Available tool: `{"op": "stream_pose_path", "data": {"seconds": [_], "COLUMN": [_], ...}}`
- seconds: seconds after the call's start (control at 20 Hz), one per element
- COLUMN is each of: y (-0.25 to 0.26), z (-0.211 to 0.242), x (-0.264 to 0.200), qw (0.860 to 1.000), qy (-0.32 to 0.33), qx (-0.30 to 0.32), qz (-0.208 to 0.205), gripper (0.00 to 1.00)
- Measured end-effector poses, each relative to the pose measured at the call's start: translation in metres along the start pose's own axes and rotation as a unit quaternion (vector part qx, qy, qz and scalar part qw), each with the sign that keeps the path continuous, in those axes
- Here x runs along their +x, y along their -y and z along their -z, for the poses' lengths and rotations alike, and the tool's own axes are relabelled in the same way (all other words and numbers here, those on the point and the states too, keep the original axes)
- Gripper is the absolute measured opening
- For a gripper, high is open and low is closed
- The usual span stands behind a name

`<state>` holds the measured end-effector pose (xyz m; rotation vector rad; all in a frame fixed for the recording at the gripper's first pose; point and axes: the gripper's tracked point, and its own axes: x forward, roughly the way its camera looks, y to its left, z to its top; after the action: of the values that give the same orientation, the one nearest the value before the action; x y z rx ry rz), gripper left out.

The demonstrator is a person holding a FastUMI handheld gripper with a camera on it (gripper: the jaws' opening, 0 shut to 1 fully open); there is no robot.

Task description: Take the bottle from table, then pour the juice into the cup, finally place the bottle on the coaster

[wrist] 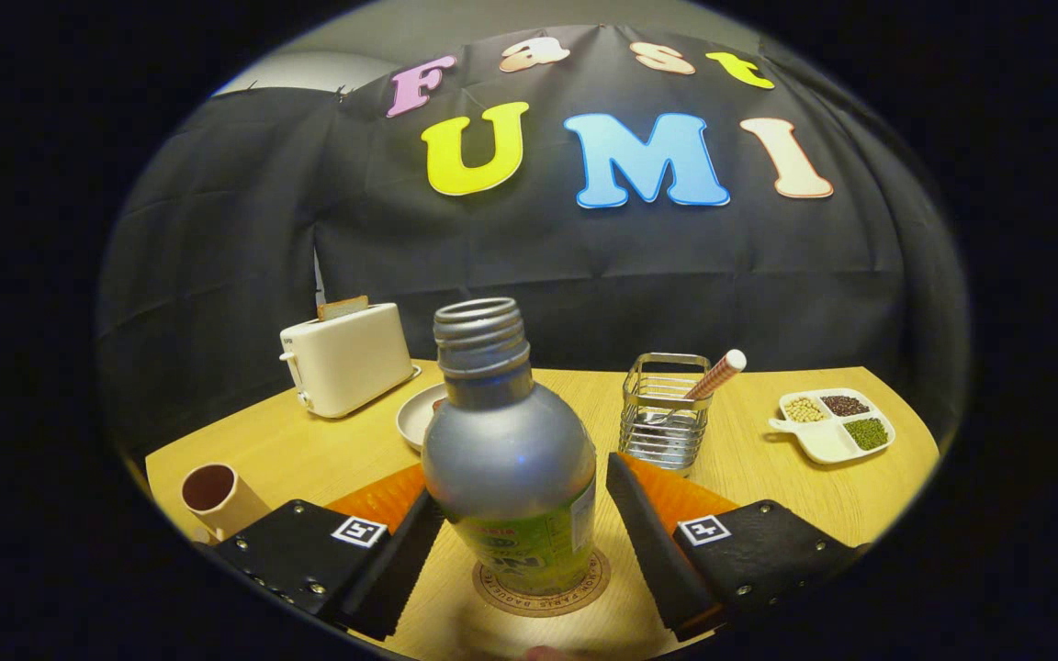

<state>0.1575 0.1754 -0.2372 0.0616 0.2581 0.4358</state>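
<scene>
A grey metal bottle [506,450] with a green label and an uncapped threaded neck stands upright on a round cork coaster [575,595]. It sits between the fingers of my gripper [522,482]. The jaws are spread: a strip of table shows between the right finger [644,532] and the bottle, while the left finger [400,569] lies close against the bottle's side. To the left, beyond the left finger, a beige cup [217,498] with a dark inside stands near the table's edge.
A cream toaster [345,360] stands at the back left, with a small pale plate [417,415] behind the bottle. A wire basket [667,413] holding a striped stick is behind the right finger. A divided dish of beans [821,442] lies far right.
</scene>
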Motion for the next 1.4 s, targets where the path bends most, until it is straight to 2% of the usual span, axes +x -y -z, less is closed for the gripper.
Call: {"op": "stream_pose_path", "data": {"seconds": [0.2,0.3,0.5,0.6,0.8,0.9,1.1,1.4], "y": [-0.001,0.001,0.021,0.026,0.028,0.025,0.023,0.032], "z": [-0.04,-0.085,-0.189,-0.241,-0.336,-0.37,-0.405,-0.395], "x": [-0.015,-0.033,-0.074,-0.095,-0.138,-0.156,-0.181,-0.197], "qw": [1.0,0.998,0.99,0.986,0.98,0.98,0.975,0.977], "qy": [0.028,0.059,0.097,0.11,0.128,0.136,0.157,0.148], "qx": [-0.006,-0.006,-0.025,-0.027,-0.017,-0.009,-0.026,-0.021], "qz": [0.012,0.031,0.104,0.125,0.149,0.146,0.155,0.154], "gripper": [1.0,1.0,0.99,0.99,0.99,0.99,0.99,0.99]}}
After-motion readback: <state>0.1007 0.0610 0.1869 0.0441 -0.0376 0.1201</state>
